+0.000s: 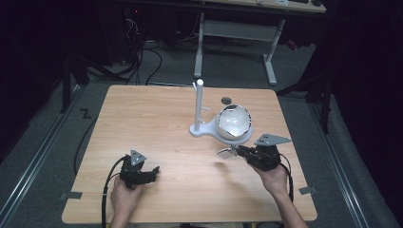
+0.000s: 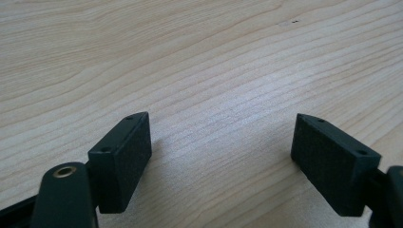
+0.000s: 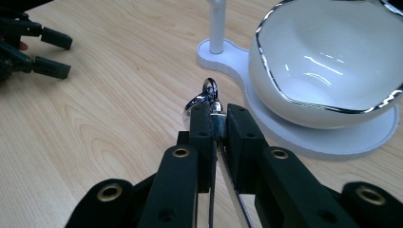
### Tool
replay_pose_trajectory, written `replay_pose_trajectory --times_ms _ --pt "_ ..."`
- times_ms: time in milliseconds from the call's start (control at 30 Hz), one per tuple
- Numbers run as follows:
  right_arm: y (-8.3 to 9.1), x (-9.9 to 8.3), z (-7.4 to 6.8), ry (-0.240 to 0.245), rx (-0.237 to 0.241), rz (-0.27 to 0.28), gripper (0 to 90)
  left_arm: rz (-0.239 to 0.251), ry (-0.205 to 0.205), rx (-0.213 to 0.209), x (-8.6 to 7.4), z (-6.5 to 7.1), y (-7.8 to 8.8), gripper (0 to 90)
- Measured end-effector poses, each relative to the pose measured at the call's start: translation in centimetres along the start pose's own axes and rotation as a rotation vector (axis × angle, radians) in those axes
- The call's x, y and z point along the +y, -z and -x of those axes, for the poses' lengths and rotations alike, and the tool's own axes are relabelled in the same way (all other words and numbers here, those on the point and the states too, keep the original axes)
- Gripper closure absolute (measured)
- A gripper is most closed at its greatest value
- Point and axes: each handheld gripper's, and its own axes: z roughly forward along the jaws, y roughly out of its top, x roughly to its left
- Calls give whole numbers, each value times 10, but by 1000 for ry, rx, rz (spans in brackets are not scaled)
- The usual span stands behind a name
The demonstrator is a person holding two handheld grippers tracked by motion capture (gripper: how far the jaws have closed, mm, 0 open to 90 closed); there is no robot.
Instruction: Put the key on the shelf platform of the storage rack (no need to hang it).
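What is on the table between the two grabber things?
Nothing. In the high view, only bare wooden table lies between the left gripper and the right gripper, which holds a small metal spoon.

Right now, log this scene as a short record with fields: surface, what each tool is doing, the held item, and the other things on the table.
surface: light wooden table
left tool: open, nothing between its jaws, low over bare wood
right tool: shut on thin shiny metal utensil
held item: handle end with small ring pokes past the jaws
bowl: glossy white bowl with silver rim, on the stand's round base
stand: white stand with upright post, beside the bowl
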Motion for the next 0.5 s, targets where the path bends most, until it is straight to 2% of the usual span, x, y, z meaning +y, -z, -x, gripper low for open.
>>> replay_pose_trajectory --times_ms 500 --pt "24 4 17 -37 -44 54 820 0 1 0 0 0 0 216"
